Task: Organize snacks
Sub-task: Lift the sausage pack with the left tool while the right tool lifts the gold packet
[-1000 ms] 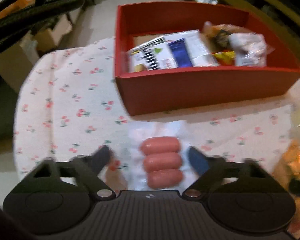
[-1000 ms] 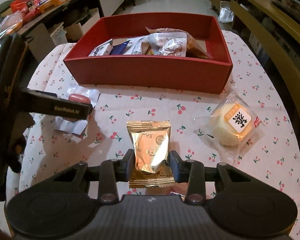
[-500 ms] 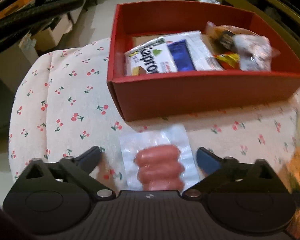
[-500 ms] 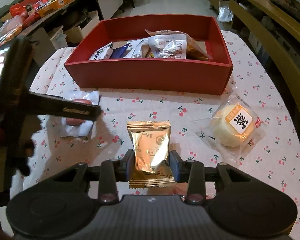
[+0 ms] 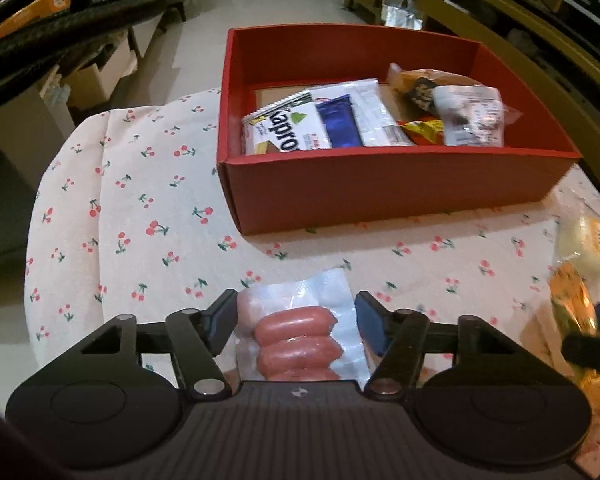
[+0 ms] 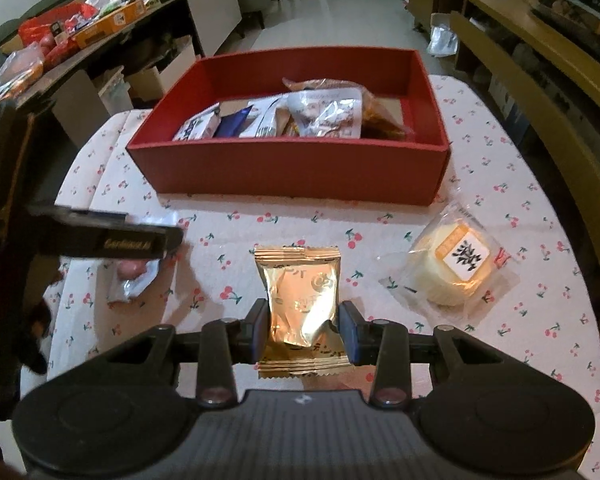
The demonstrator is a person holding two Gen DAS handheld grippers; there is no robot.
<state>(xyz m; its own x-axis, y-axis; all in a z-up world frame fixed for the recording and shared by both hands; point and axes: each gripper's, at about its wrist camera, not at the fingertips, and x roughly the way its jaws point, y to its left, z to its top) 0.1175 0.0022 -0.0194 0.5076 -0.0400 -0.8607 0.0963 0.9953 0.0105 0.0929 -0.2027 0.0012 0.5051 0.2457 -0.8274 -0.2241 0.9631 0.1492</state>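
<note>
A clear pack of pink sausages [image 5: 300, 336] lies on the cherry tablecloth between the fingers of my left gripper [image 5: 296, 324], which is open around it with gaps on both sides. My right gripper [image 6: 303, 332] is shut on a gold foil packet [image 6: 302, 300], whose sides crumple between the pads. The red box [image 5: 380, 188] holds several snack packs and stands beyond both grippers; it also shows in the right wrist view [image 6: 292, 168]. The left gripper [image 6: 100, 240] shows blurred at the left of the right wrist view, over the sausage pack [image 6: 134, 274].
A round pale cake in clear wrap [image 6: 456, 264] lies right of the gold packet. The round table's edges fall away left and right. Shelves with goods [image 6: 80, 28] stand at far left, a wooden bench [image 6: 540, 64] at right.
My left gripper has lowered over the sausage pack and its fingers have narrowed toward it. My right gripper has squeezed tighter on the gold packet, which now crumples.
</note>
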